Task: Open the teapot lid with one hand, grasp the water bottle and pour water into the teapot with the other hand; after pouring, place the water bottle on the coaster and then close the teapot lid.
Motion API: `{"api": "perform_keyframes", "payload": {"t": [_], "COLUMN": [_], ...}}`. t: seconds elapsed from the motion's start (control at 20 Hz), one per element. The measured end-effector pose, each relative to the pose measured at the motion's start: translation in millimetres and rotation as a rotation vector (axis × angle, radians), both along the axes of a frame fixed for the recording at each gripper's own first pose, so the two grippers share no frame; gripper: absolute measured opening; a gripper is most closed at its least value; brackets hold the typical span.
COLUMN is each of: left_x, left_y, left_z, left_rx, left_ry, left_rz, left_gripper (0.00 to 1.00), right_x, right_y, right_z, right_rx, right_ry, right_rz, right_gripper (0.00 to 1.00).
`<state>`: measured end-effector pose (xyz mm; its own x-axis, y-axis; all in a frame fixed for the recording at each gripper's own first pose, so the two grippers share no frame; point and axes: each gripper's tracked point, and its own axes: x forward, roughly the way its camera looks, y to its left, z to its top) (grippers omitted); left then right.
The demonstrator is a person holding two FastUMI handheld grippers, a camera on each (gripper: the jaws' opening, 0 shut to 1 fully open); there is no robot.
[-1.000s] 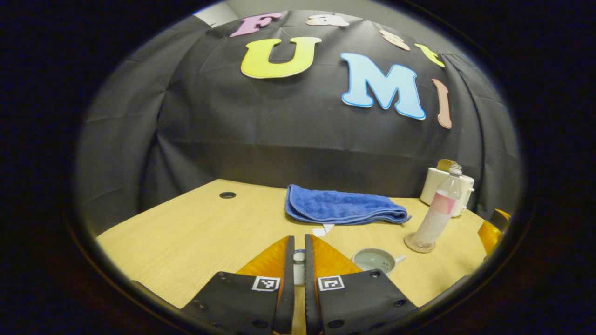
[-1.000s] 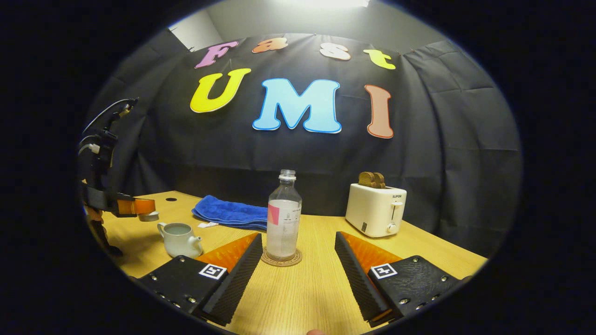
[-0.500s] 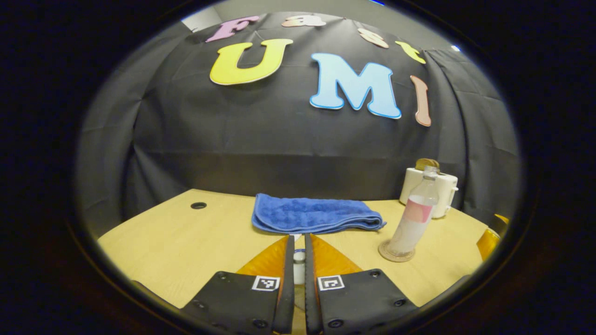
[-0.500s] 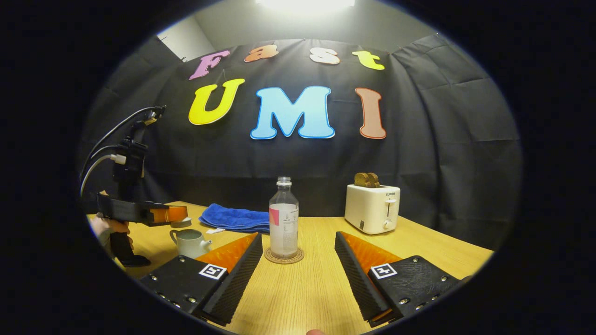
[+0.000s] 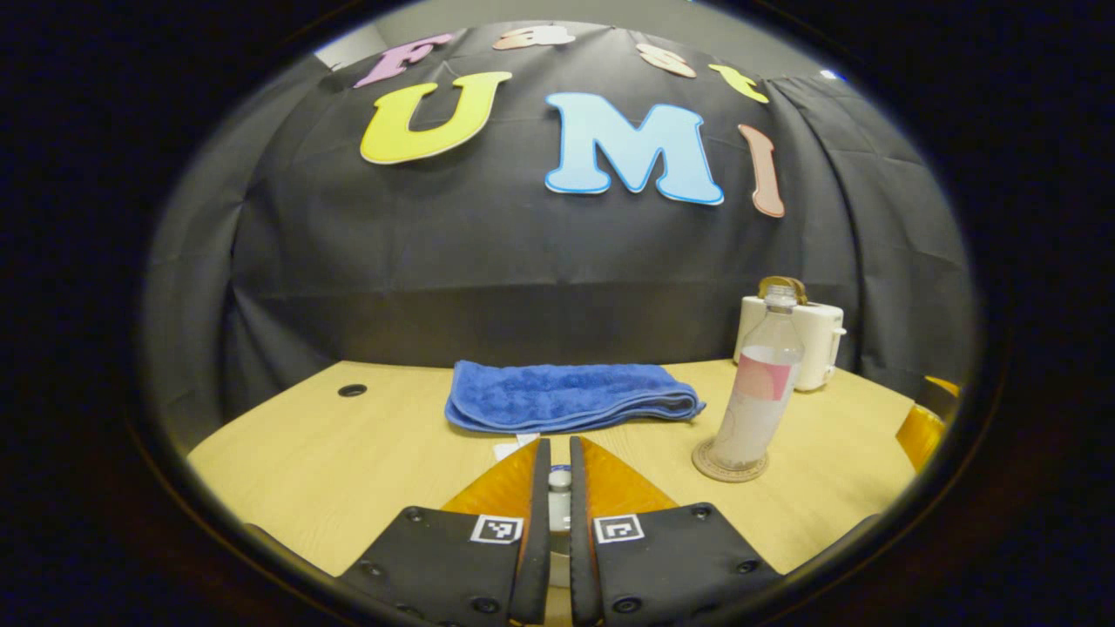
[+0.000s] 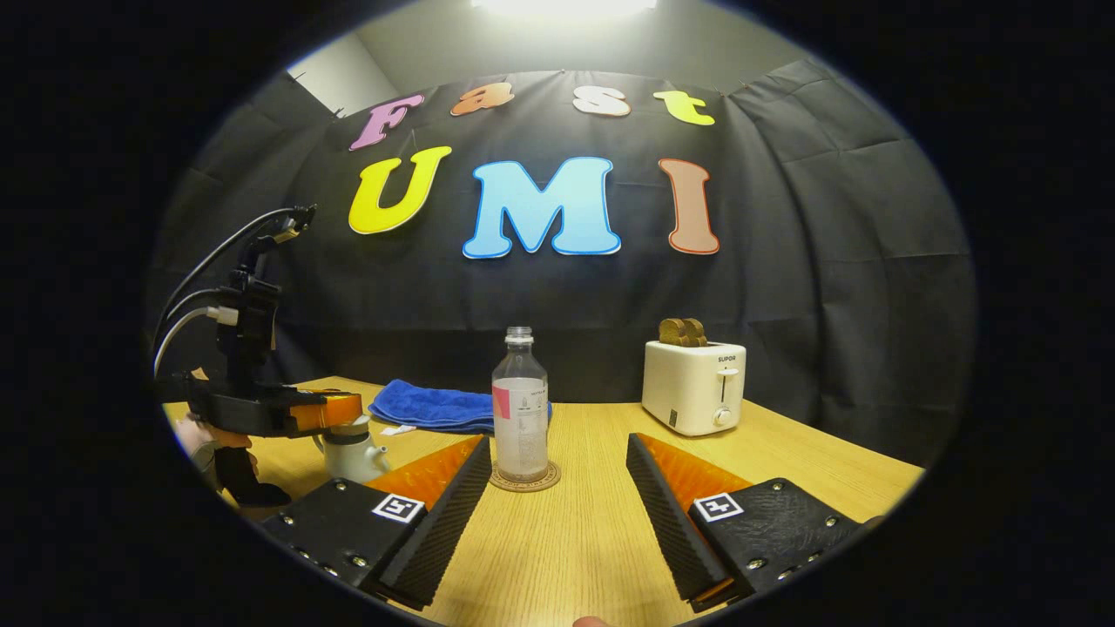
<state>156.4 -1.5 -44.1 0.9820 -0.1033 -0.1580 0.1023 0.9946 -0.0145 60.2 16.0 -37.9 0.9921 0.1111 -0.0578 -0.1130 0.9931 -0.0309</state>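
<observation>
Ribbed clear bottle [image 6: 520, 407] on round coaster [image 6: 525, 477]

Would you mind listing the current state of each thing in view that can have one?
Water bottle: upright on the coaster, uncapped, partly filled.
Teapot: upright on the table, the lid right over it.
Left gripper: shut on the lid.
Right gripper: open, holding nothing.
Towel: folded, lying flat.
Toaster: bread sticking out of the top.
</observation>
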Motion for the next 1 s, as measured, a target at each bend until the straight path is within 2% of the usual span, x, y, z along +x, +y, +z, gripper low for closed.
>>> {"api": "perform_keyframes", "payload": {"t": [0.3,0.7,0.75,0.8,0.85,0.9,1.0], "left_x": [-11,-8,-10,-8,-9,-11,-18], "left_y": [-10,-8,-7,-7,-6,-5,-2], "left_z": [0,-14,-12,-13,-11,-9,-4], "left_rx": [0.028,0.049,0.049,0.049,0.046,0.039,0.025], "left_ry": [-0.039,-0.017,-0.012,-0.016,-0.021,-0.030,-0.053], "left_rz": [-0.011,0.004,0.009,0.010,0.014,0.018,0.025], "left_gripper": [0.16,0.16,0.21,0.21,0.27,0.23,0.24], "right_x": [2,-2,-2,-4,-4,-5,-6], "right_y": [-10,-11,-11,-10,-10,-10,-8], "right_z": [-6,-8,-9,-11,-12,-14,-17], "right_rx": [0.029,0.039,0.042,0.044,0.043,0.040,0.036], "right_ry": [0.017,0.015,0.018,0.023,0.026,0.029,0.035], "right_rz": [-0.018,-0.019,-0.018,-0.017,-0.017,-0.017,-0.016], "right_gripper": [0.97,0.97,0.97,0.97,0.97,0.97,0.96]}}
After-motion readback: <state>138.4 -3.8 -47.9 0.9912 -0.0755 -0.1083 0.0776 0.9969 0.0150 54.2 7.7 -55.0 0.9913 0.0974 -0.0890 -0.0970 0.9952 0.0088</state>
